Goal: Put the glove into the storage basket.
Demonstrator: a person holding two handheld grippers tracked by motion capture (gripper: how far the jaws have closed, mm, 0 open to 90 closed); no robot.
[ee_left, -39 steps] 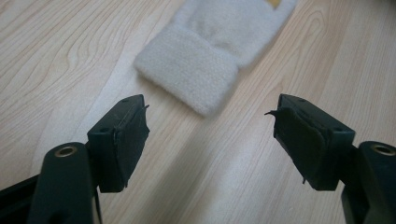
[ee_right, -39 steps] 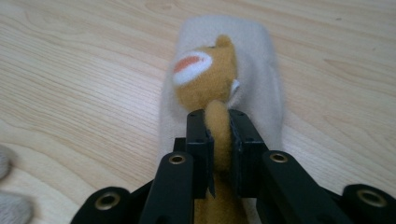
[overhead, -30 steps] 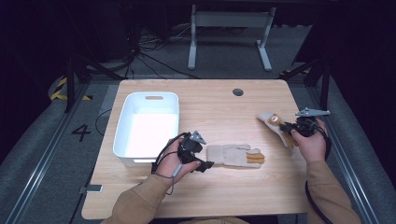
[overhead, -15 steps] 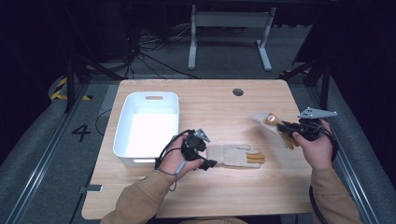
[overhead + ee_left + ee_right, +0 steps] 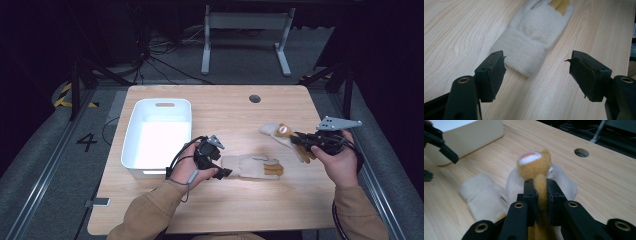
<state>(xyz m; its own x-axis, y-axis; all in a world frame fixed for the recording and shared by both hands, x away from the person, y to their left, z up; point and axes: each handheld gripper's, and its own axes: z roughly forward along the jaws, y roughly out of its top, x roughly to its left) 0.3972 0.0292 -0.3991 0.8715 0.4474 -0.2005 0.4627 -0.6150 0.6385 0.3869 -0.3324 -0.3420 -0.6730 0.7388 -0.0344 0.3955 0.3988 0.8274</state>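
Left gripper: jaws wide apart, nothing between them. The left gripper view shows them low over the ribbed cuff of the near glove, the cuff lying just ahead of the gap; whether a pad touches the knit cannot be told. The high view places this gripper at the cuff end of that glove, just beside the white bin.

Right gripper: jaws closed on a tan finger of the far glove. The right gripper view shows the pinch plainly, along with a tan animal-head patch with a white and orange mark, and the cream body spread beneath. From the high view the same glove trails left from the gripper; the pinch itself is too small to read there.

Count: two gloves, both cream with tan fingers, well apart on the table. One white bin, rectangular, handle slot in its far wall; the high view shows its inside bare. Two grippers, two hands, tan sleeves.

Surface: light wooden table with one round cable hole near the far edge, also seen in the right gripper view.

Room: dark, grey floor, loose cables, a white frame stand beyond the table, yellow-black hazard tape and a painted "4" at left.
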